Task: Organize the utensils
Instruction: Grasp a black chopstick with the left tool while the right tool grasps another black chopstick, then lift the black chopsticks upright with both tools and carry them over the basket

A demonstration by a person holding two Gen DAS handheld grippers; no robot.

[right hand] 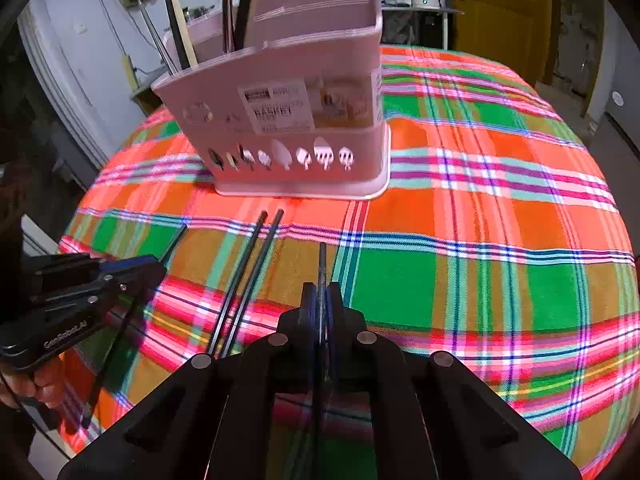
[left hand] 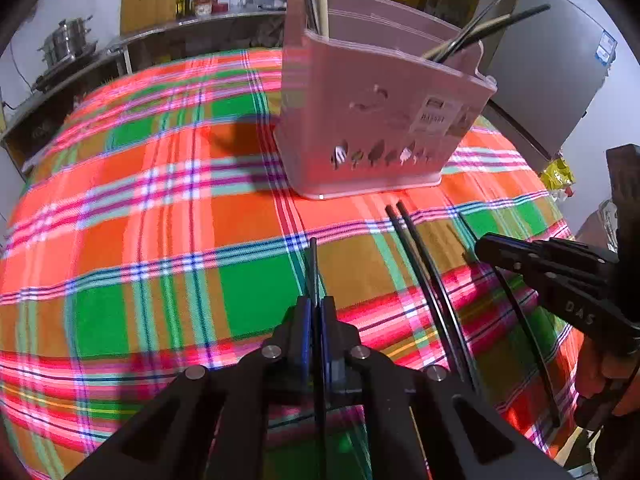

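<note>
1. Each gripper is clamped on a single black chopstick: the left gripper [left hand: 316,312] pinches one [left hand: 314,264] between its pads, the right gripper [right hand: 322,300] pinches another [right hand: 322,264].
2. A pair of black chopsticks [left hand: 424,272] lies loose on the table between the two grippers, near the front edge.
3. The pink utensil basket [right hand: 288,120] stands upright toward the middle of the table, already holding several chopsticks in its far compartments.
4. This looks like the pickup step just done; next, each stick needs lifting, tipping upright and lowering into a compartment.
5. A bright plaid tablecloth [left hand: 160,240] covers the table. Behind it are a shelf with pots [left hand: 66,42] and bottles, and a yellow door [right hand: 504,12].
</note>
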